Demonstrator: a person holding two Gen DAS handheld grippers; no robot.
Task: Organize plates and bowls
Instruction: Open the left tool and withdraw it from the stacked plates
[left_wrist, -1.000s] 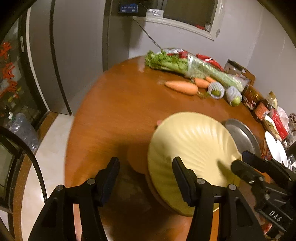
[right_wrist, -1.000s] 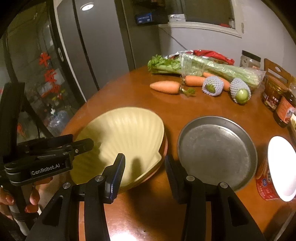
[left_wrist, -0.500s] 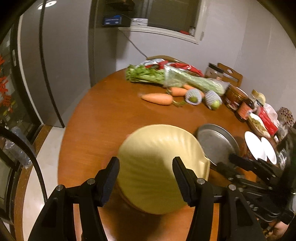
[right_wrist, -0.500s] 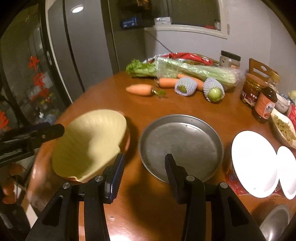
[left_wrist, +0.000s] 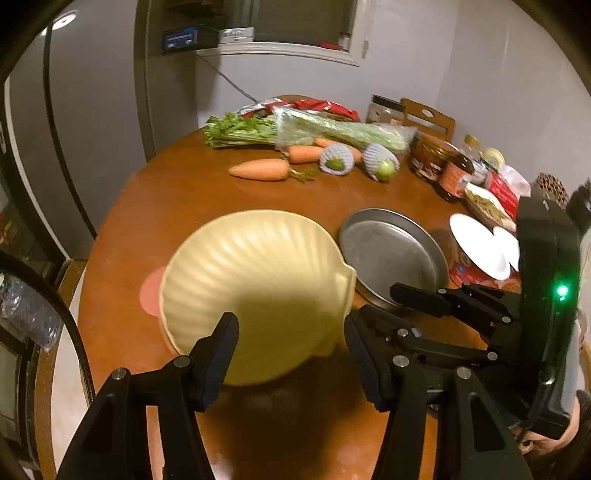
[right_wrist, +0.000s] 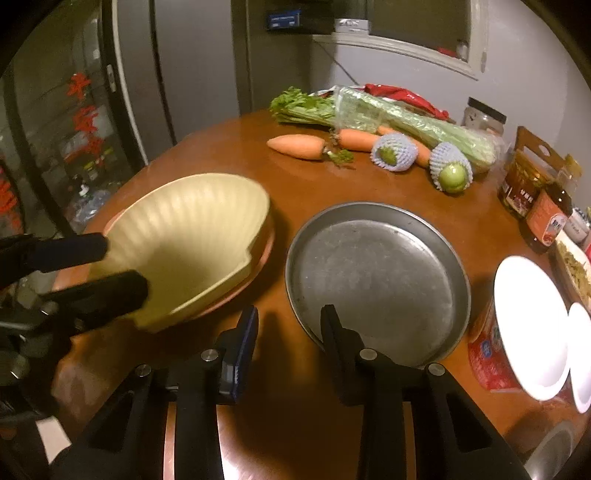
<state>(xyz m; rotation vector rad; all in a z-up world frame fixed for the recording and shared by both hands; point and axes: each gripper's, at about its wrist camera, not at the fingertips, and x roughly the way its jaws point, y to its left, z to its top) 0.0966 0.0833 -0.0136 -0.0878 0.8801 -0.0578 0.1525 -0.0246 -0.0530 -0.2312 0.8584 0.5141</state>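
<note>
A yellow shell-shaped plate (left_wrist: 258, 280) (right_wrist: 192, 236) hangs tilted over a pink plate (left_wrist: 149, 291) (right_wrist: 266, 254) on the round wooden table. My left gripper (left_wrist: 291, 332) (right_wrist: 125, 266) is shut on its narrow near end, one finger on each side. To the right lies a grey metal pan (right_wrist: 376, 277) (left_wrist: 391, 251). My right gripper (right_wrist: 290, 328) (left_wrist: 373, 301) is at the pan's near-left rim with its jaws closing. The rim sits between the fingers, close to the right one, and the left pad is still apart from it. Two white plates (right_wrist: 528, 332) (left_wrist: 476, 243) rest at the far right.
Carrots (right_wrist: 295, 146), bagged celery (right_wrist: 388, 114) and two net-wrapped green fruits (right_wrist: 450, 173) lie across the back of the table (right_wrist: 221, 147). Jars and sauce bottles (right_wrist: 546, 221) crowd the right edge. A red cup (right_wrist: 484, 362) stands under the white plate. A fridge stands left.
The shell plate has tipped up off the pink plate in my left gripper. My right gripper has shifted from the shell plate to the metal pan's rim and its jaws have narrowed.
</note>
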